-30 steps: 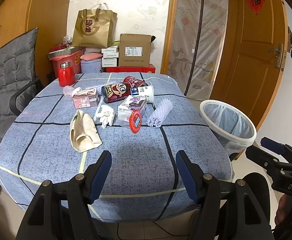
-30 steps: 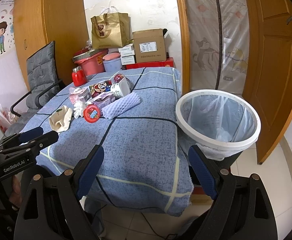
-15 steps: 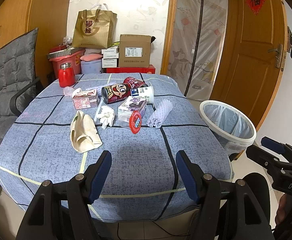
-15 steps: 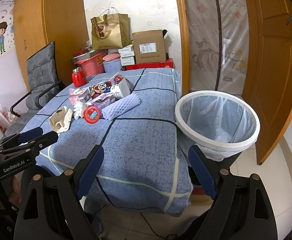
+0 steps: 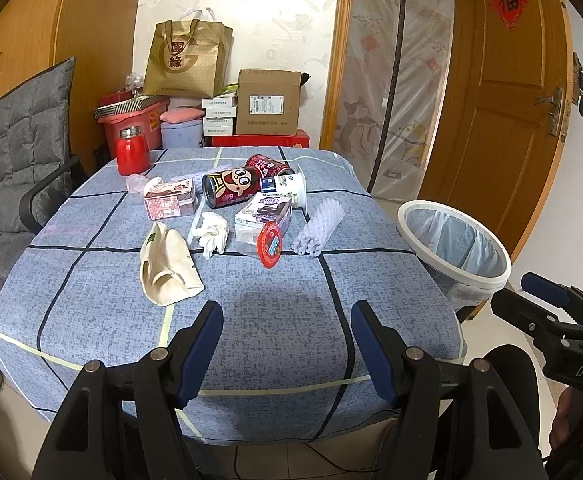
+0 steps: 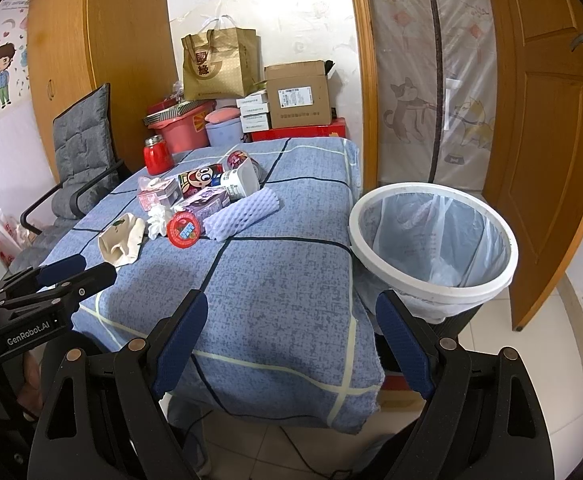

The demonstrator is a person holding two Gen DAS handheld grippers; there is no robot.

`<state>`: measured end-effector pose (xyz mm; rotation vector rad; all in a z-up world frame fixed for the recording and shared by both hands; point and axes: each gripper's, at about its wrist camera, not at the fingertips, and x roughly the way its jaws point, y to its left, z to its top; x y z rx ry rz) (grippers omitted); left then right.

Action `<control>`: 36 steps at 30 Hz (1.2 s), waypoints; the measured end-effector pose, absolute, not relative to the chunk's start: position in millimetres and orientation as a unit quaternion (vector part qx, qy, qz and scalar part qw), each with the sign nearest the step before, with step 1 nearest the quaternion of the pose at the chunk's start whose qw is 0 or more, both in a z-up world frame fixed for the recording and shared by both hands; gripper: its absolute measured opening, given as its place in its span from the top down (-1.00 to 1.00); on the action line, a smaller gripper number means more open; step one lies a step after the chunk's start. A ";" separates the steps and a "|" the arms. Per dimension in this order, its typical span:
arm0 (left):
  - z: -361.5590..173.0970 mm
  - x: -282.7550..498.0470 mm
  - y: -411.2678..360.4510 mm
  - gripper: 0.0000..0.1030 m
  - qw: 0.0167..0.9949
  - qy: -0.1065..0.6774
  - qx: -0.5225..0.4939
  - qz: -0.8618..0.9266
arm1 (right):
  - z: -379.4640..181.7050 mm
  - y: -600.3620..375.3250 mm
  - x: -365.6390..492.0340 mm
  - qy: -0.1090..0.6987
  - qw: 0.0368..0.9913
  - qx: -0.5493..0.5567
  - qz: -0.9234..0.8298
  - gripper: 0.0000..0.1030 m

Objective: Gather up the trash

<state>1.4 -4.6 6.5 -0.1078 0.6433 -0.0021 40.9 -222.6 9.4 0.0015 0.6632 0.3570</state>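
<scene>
Trash lies in a cluster on the blue-clothed table (image 5: 271,320): a cream paper bag (image 5: 167,266), a crumpled tissue (image 5: 212,234), a red-lidded cup (image 5: 269,245), a purple carton (image 5: 265,212), a cartoon can (image 5: 231,186), a pink carton (image 5: 169,202) and a lilac foam sleeve (image 5: 319,228). A white bin with a clear liner (image 6: 431,240) stands off the table's right side. My left gripper (image 5: 285,348) is open and empty over the near table edge. My right gripper (image 6: 291,344) is open and empty over the table's front right corner, beside the bin.
A red flask (image 5: 132,151) stands at the table's far left. A grey padded chair (image 5: 15,152) is on the left. Boxes, a red basket and a gold bag (image 5: 187,60) are stacked behind the table. A wooden door (image 5: 503,120) is on the right.
</scene>
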 end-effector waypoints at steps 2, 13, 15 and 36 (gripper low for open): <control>6.5 1.4 -4.7 -0.29 0.947 0.316 -0.053 -0.001 | 9.4 -222.7 40.9 0.324 0.930 0.000 0.174 -0.68; 8.2 1.6 -5.1 -0.29 0.948 0.315 -0.053 -0.001 | 9.4 -222.5 41.1 0.323 0.930 -0.001 0.175 -0.68; 8.8 1.9 -4.9 -0.29 0.947 0.316 -0.053 -0.001 | 9.2 -222.6 41.8 0.324 0.930 -0.001 0.175 -0.68; -8.7 42.9 63.0 -0.29 0.940 0.322 -0.081 0.074 | 1.3 -181.8 92.2 0.342 0.915 -0.007 0.212 -0.68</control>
